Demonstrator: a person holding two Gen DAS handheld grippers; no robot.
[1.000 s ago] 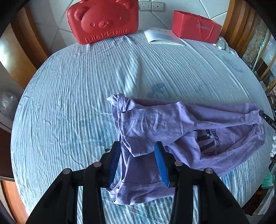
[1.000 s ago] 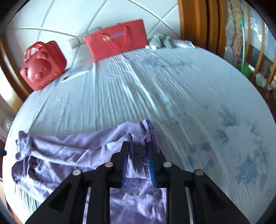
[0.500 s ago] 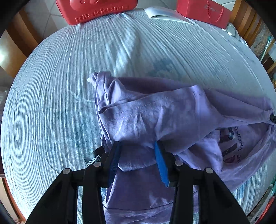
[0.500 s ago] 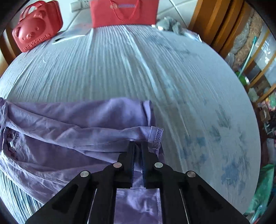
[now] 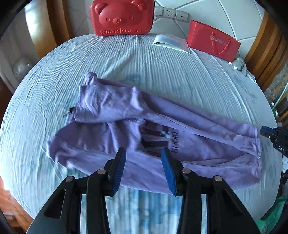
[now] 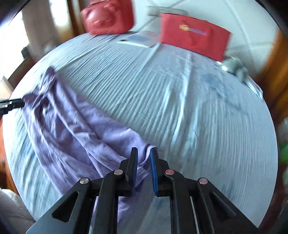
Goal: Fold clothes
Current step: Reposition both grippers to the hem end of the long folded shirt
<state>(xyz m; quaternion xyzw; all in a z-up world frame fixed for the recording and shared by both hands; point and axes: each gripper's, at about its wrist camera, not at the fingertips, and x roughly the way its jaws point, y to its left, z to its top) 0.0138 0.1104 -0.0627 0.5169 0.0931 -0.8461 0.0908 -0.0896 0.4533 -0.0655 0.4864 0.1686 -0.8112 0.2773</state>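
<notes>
A lilac T-shirt (image 5: 189,144) with a dark print lies crumpled and partly folded lengthways on the pale blue striped sheet (image 5: 162,72). My left gripper (image 5: 143,156) is open and empty, raised above the shirt's near edge. My right gripper (image 6: 144,154) stands slightly open over the shirt's hem corner (image 6: 144,149), with cloth between the jaws; the view is blurred. The shirt also shows in the right wrist view (image 6: 72,126). The right gripper's tip shows at the right edge of the left wrist view (image 5: 270,133).
A red bear-shaped case (image 5: 122,16), a white booklet (image 5: 171,41) and a red gift bag (image 5: 214,43) stand at the far edge against the tiled wall. A small grey object (image 5: 238,63) lies by the bag. Wooden furniture flanks both sides.
My left gripper has let go of the shirt's folded part, pulled back and risen. My right gripper went from shut on the hem to slightly open and has drawn back. The shirt now lies flatter.
</notes>
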